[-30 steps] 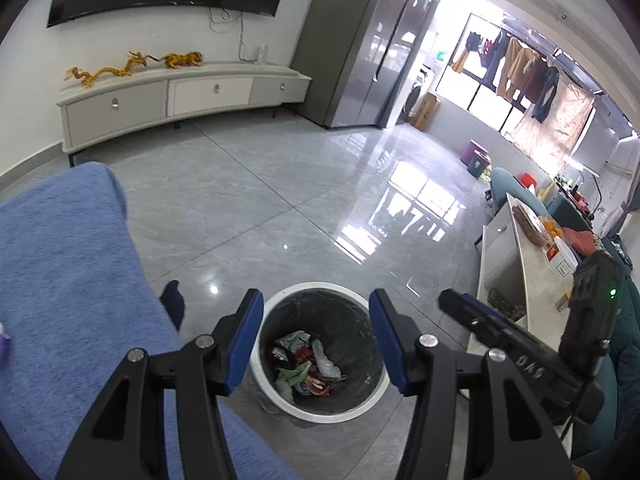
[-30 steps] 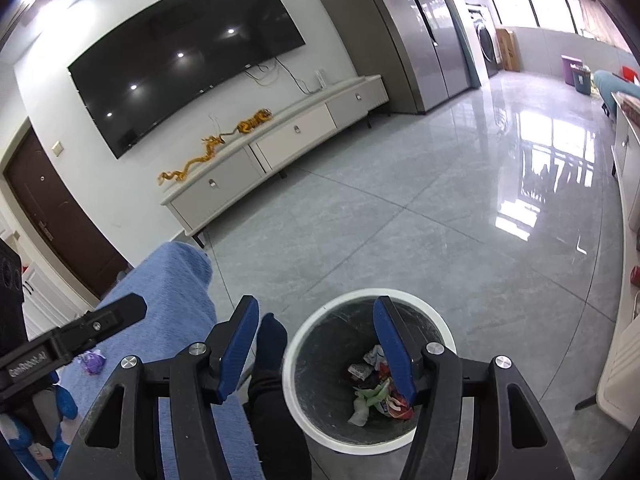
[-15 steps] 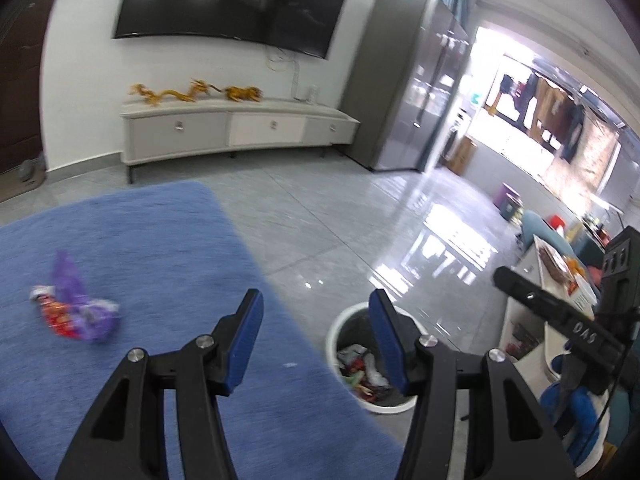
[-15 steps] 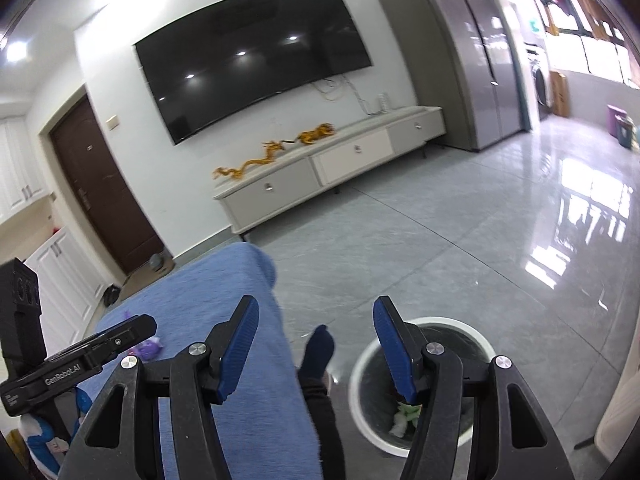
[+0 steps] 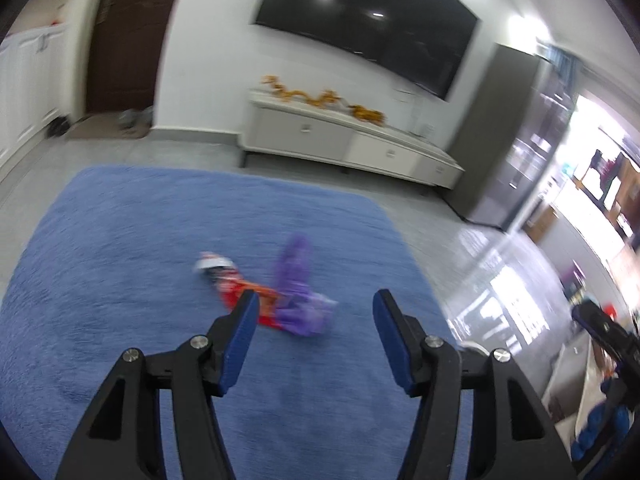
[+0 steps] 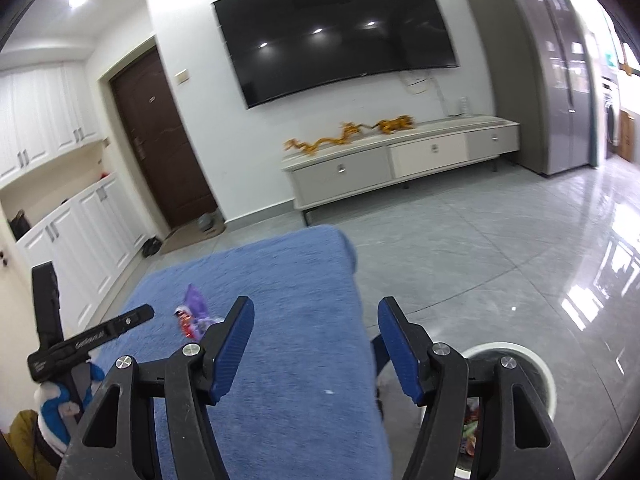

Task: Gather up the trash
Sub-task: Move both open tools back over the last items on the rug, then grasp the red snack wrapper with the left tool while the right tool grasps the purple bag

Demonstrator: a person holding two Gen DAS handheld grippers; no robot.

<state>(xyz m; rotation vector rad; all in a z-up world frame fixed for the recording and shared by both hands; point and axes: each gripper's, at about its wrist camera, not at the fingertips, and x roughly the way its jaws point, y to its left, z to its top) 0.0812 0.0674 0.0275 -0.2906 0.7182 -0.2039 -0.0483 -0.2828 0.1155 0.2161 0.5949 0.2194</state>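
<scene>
The left gripper (image 5: 314,332) is hovering with its blue-padded jaws spread wide and nothing between them, and the right gripper (image 6: 316,338) is likewise gaping and empty. Just beyond the left gripper's fingers, a small heap of trash is lying on the blue rug (image 5: 120,264): a crumpled purple wrapper (image 5: 298,292) touching a red-orange wrapper (image 5: 240,292) with a white end, both blurred in the left wrist view, so finer detail cannot be told. In the right wrist view the same heap is sitting off to the left, partly behind the left finger. The bin (image 6: 536,368), round with a white rim and a dark liner, is standing on the tiles just beside the rug's right edge, with some colourful litter showing inside. This seems to be the reach toward the next pieces; the coming move is probably calling for lowering the left gripper until its pads straddle the wrappers, then closing on the thin, crinkly film without snagging the rug's soft, fuzzy pile. Farther off, glossy grey tiles (image 6: 500,248) are reflecting light, and a low white cabinet (image 6: 400,160) with golden dragon ornaments (image 6: 348,134) is standing below a wall-mounted television (image 6: 336,36).
</scene>
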